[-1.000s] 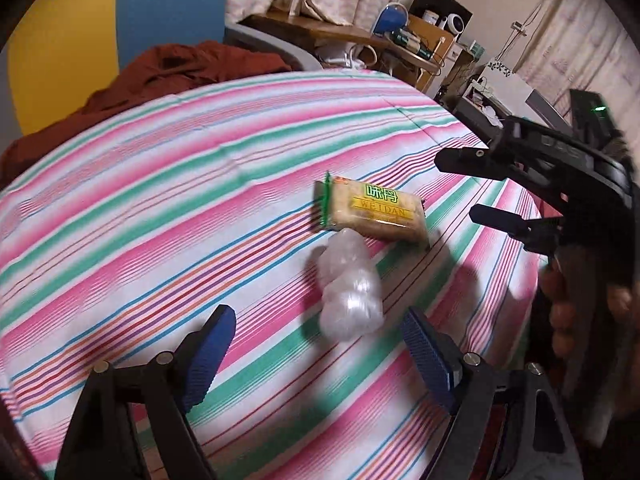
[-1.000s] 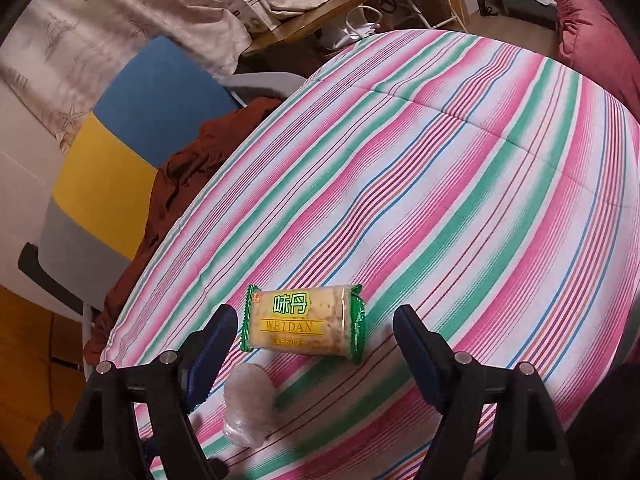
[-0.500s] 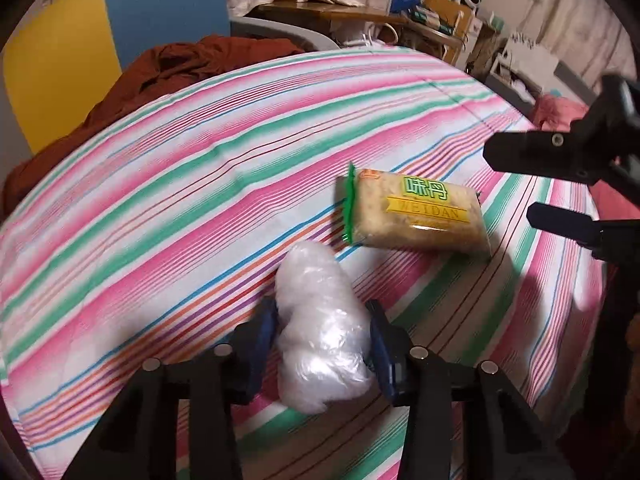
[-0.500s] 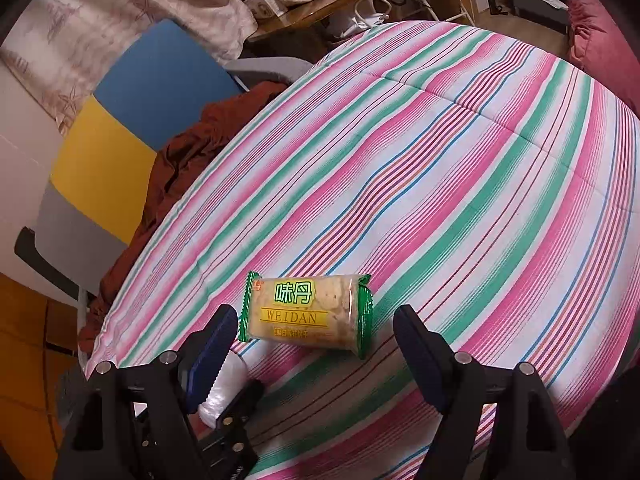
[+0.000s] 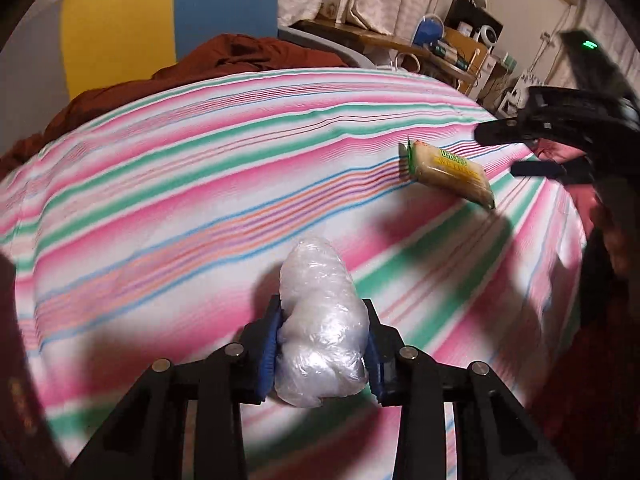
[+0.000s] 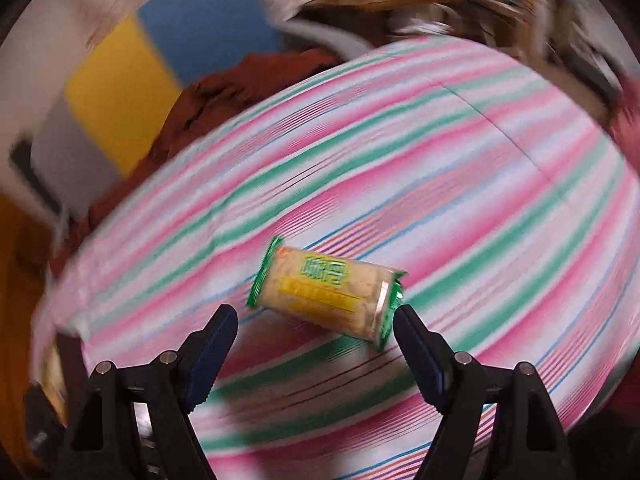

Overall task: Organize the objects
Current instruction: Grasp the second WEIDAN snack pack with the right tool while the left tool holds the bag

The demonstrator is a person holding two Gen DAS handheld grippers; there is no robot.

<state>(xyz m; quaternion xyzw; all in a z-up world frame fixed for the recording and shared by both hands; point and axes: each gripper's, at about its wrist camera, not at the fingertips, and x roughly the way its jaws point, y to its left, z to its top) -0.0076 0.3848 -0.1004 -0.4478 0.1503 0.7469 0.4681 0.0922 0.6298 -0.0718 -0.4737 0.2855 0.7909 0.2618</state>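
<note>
With the left tongs [image 5: 322, 344] clamped on the clear plastic bundle [image 5: 320, 328] at lower centre, lift gently to avoid crushing it, while the right tongs [image 6: 316, 344], spread wide and empty, centre over the cracker packet [image 6: 326, 294] lying mid-frame on the striped worktop [image 6: 440, 152].

Pink-green-white striped cloth [image 5: 200, 168], yellow-green cracker packet [image 6: 326, 294], blue-padded tongs [image 5: 322, 344]
</note>
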